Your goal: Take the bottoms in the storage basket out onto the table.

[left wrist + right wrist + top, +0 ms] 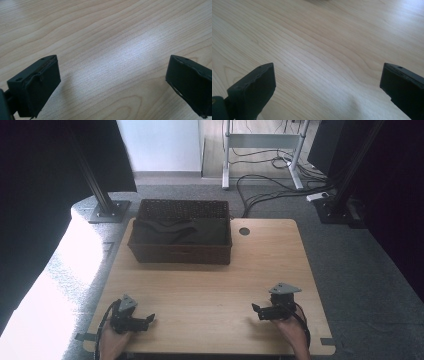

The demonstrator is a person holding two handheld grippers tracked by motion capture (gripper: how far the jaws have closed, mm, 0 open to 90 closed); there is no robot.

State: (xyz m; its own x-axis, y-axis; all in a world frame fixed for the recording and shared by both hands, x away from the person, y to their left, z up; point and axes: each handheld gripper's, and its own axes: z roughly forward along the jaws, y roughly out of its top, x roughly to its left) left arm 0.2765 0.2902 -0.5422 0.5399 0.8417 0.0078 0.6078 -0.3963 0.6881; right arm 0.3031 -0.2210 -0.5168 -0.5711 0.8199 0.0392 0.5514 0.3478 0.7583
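The dark brown woven wicker basket (181, 254) is the thing nearest ahead of both sets of fingers, well apart from them toward the far edge of the light wooden bench (215, 285). It is a rectangular, straight-walled box; its long axis runs across the bench from left to right, crosswise to the line from the fingers to it, and its open top faces upward. The weave shows as a fine, regular grid along the back wall and a coarser ribbed texture on the front wall. Inside lies a crumpled black cloth (185, 232), soft and folded, with a ridge curling across its left half.

The left gripper (148, 320) rests low at the near left corner of the bench, its black fingers pointing toward the right. In the left gripper view the fingers (37, 85) stand wide apart with bare wood grain between them, holding nothing. The right gripper (257, 310) sits at the near right, fingers pointing toward the left, a grey three-cornered plate on top. In the right gripper view its fingers (253, 91) are likewise spread wide over bare wood, empty. The pads look blocky, matt and slightly frayed along the edges. The bench surface is smooth, pale, with flowing grain lines and a round hole (244, 231) just right of the basket.
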